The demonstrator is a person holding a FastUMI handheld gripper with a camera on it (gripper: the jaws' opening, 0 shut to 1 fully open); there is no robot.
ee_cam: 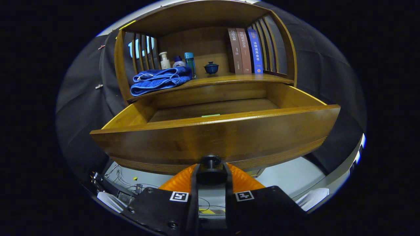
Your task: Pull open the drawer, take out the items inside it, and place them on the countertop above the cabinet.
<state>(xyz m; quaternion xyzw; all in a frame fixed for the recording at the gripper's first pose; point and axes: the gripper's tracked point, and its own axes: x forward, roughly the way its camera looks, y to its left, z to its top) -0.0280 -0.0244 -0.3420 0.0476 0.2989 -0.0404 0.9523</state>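
Wooden drawer (pixel 215 137) stands open, its knob (pixel 210 160) between the claw (pixel 211 173) fingers.

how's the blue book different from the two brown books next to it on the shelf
The blue book has a bright blue spine, while the two brown books have reddish-brown spines. The blue book stands outermost, next to the cabinet's slatted side; the brown books stand toward the small blue lidded cup. All three stand upright, side by side, on the countertop above the open drawer, whose knob sits between the gripper fingers.
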